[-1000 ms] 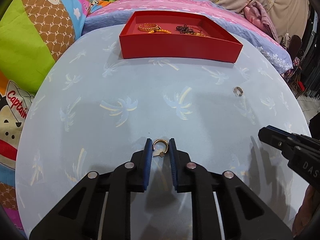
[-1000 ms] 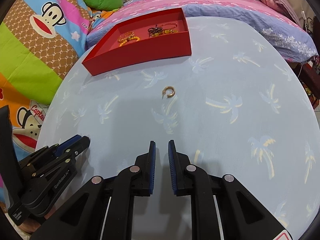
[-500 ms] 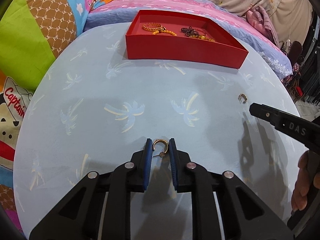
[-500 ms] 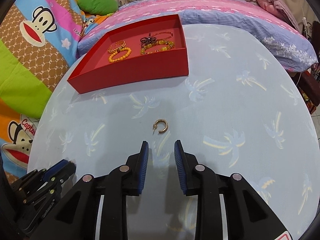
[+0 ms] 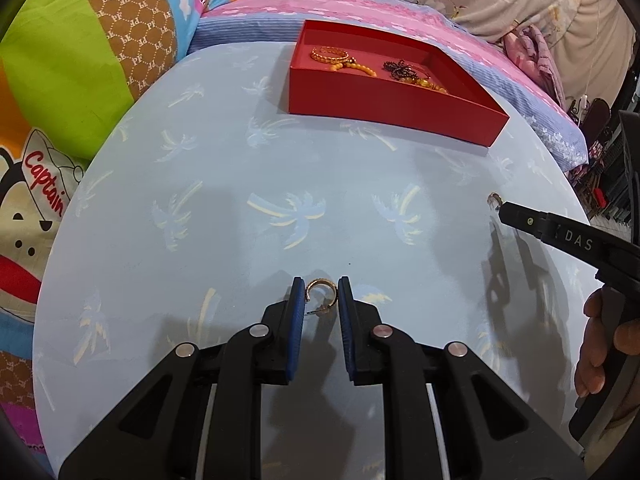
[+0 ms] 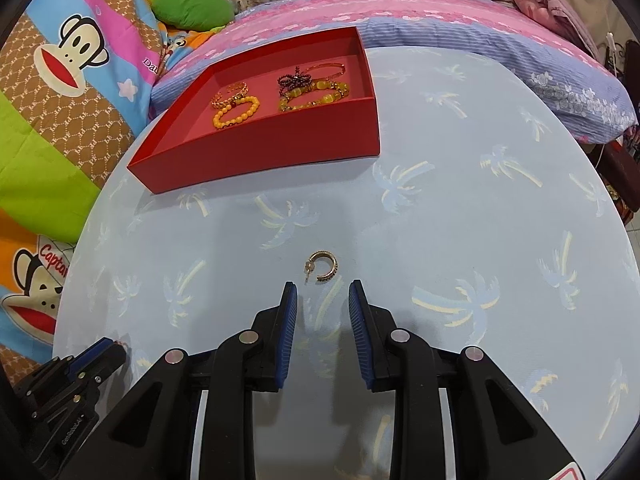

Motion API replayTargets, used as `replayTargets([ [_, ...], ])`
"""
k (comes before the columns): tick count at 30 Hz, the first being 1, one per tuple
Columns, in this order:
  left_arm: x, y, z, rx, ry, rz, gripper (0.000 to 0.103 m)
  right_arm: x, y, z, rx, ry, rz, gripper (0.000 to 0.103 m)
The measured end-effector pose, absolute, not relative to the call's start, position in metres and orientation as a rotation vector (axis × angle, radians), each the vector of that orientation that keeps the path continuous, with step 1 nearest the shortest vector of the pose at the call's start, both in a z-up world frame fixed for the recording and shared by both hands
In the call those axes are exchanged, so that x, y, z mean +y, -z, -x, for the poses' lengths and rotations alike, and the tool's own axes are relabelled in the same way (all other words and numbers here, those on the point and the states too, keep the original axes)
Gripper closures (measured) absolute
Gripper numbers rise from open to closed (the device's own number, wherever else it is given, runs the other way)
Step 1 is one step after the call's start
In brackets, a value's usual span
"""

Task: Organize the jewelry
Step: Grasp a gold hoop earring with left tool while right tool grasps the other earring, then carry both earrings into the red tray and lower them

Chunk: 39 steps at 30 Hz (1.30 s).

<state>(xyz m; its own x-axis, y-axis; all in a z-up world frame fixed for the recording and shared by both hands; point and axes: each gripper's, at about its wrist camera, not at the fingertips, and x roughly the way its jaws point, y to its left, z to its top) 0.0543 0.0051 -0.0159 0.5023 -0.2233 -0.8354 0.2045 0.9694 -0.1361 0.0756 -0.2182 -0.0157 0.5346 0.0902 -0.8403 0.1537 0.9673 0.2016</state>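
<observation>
A gold hoop earring [image 5: 320,294] sits between the pads of my left gripper [image 5: 321,296], which is shut on it just above the table. A second gold hoop earring [image 6: 323,266] lies on the pale blue table just ahead of my right gripper [image 6: 322,296], which is open and empty. That earring also shows in the left wrist view [image 5: 494,199] at the tip of the right gripper. A red tray [image 6: 256,160] at the far side holds bead bracelets [image 6: 235,111] and a dark necklace [image 6: 295,78].
The round table with a palm-tree cloth [image 6: 480,220] stands against a bed with pink and blue bedding [image 6: 440,20]. Colourful monkey-print cushions [image 6: 60,80] lie to the left. The left gripper's body shows low left in the right wrist view [image 6: 68,392].
My right gripper has opened and moved forward towards the loose earring. My left gripper has kept its hold on its earring and drifted slightly.
</observation>
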Motion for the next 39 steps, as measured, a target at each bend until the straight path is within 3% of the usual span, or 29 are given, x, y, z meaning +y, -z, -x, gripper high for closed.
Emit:
replayTargets([
  [12, -0.002, 0.017, -0.062, 1.016, 0.266, 0.017, 0.086, -0.214, 0.018, -0.087, 1.003, 0.040, -0.245, 0.076],
  [18, -0.007, 0.019, -0.067, 1.021, 0.272, 0.014, 0.086, -0.210, 0.021, -0.093, 0.996, 0.060, -0.197, 0.086],
  [39, -0.023, 0.019, -0.078, 1.022, 0.275, -0.014, 0.086, -0.177, 0.011, -0.047, 1.002, -0.018, -0.176, 0.087],
])
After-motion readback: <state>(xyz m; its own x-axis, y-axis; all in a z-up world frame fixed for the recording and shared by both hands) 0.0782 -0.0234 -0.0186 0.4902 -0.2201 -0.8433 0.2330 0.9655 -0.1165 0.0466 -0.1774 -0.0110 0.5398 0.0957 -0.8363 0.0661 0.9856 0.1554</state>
